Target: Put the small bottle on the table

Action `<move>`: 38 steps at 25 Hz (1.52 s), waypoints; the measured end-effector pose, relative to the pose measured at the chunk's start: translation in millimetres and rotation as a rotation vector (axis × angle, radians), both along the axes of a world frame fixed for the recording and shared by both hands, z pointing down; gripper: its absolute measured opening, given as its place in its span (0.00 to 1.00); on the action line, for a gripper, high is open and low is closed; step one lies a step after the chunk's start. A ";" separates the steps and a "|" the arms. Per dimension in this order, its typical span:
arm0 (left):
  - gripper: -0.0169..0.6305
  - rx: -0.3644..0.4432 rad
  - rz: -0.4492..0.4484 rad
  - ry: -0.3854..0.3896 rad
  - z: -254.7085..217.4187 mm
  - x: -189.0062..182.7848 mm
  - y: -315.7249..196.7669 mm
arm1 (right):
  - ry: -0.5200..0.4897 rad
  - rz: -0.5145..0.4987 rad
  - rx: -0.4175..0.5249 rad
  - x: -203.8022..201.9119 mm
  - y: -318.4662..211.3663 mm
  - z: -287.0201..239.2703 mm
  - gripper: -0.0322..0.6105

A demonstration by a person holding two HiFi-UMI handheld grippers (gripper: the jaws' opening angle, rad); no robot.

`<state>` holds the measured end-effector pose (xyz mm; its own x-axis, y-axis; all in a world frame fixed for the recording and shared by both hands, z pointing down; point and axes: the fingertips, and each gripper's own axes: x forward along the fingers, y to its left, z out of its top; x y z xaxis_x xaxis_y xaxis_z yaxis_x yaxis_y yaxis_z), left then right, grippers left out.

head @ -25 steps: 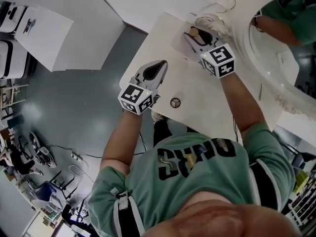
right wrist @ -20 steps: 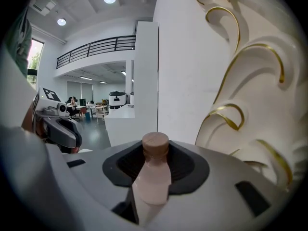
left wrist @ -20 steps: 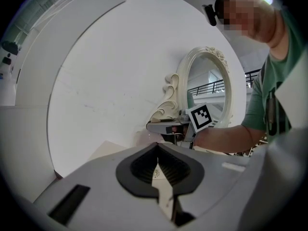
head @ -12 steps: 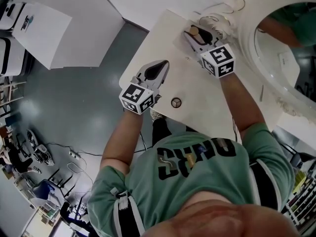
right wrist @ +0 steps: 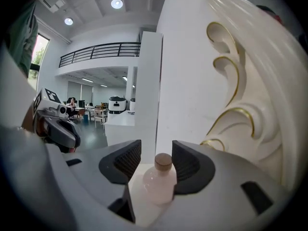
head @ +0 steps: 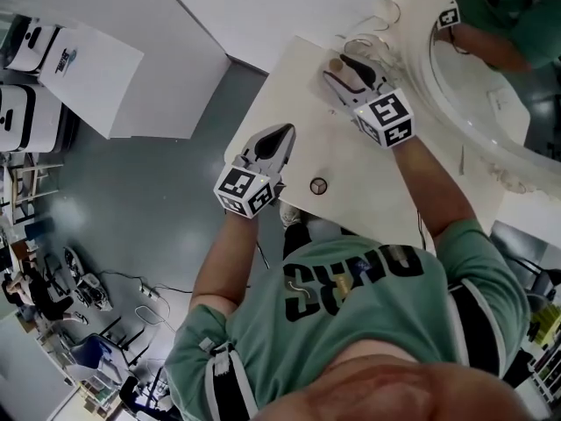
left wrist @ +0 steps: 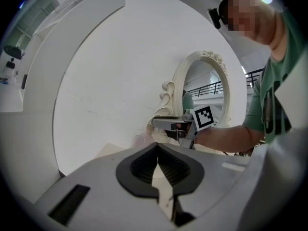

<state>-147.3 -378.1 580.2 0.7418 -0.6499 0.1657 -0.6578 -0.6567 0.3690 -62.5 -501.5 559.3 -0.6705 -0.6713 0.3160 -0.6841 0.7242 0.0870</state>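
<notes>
1. Right gripper [right wrist: 156,149] jaws opening, small bottle [right wrist: 160,181] upright between them on the table [head: 359,174] by the mirror [right wrist: 250,109] base.
2. Backing out crooked could clip and topple it.
3. Left gripper [left wrist: 157,149] is closed, empty.

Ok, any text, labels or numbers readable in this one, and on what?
Green shirt: dark block letters, upside down and creased, not readable.
White boxes: dark logo, too small.
Marker cubes: square code patterns only, no words.
Small bottle: no label seen.
</notes>
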 end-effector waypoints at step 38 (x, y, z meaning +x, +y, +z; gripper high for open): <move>0.04 0.238 -0.011 0.034 -209.8 -2.5 124.7 | -0.143 -0.084 0.079 73.1 191.5 -196.7 0.05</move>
<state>-149.8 -253.4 370.4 0.7369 -0.6758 -0.0181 -0.6554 -0.7206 0.2264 10.6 -310.0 362.5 -0.7596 -0.6299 0.1620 -0.6310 0.7741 0.0515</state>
